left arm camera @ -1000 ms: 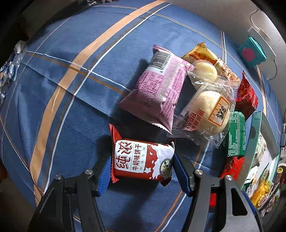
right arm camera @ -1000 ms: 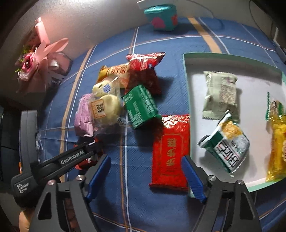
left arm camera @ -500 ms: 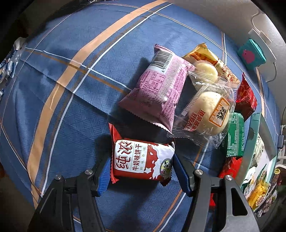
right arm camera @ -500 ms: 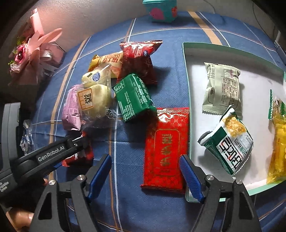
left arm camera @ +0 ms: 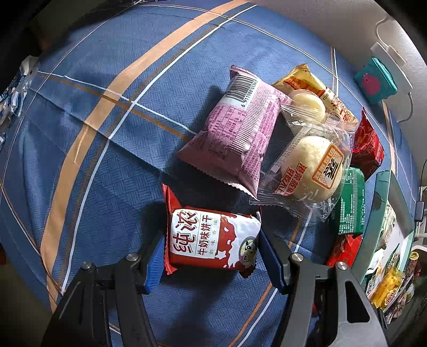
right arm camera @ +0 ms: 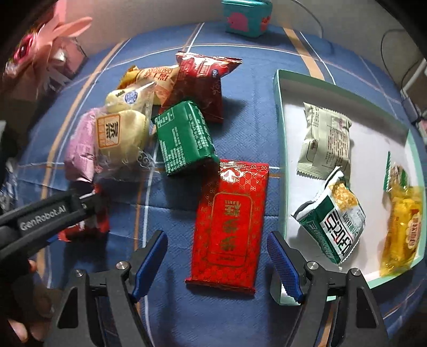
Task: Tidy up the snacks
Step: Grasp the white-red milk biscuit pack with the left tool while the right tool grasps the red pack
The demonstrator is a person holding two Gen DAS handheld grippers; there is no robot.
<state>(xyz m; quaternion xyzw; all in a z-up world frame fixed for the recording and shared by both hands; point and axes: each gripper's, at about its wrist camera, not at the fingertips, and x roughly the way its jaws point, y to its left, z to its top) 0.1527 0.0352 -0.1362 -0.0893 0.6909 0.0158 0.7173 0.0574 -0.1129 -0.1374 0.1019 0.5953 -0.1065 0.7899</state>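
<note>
My left gripper (left arm camera: 210,256) is shut on a red-and-white milk biscuit pack (left arm camera: 212,239), its blue pads pressing both short ends, just above the blue cloth. In the right wrist view the left gripper (right arm camera: 88,211) holds that pack (right arm camera: 88,227) at the left. My right gripper (right arm camera: 217,264) is open, its fingers on either side of the near end of a flat red packet (right arm camera: 229,224) lying on the cloth. A teal tray (right arm camera: 280,112) at the right holds several snacks.
A pile of snacks lies beyond: pink pack (left arm camera: 234,133), bun in clear wrap (left arm camera: 312,168), green pack (right arm camera: 184,138), dark red bag (right arm camera: 202,82), orange pack (right arm camera: 157,77). A teal box (right arm camera: 245,16) and pink flowers (right arm camera: 40,42) stand at the back.
The right gripper moved forward and left, so the red packet now lies between its open fingers. The left gripper stays closed on the biscuit pack and has barely moved.
</note>
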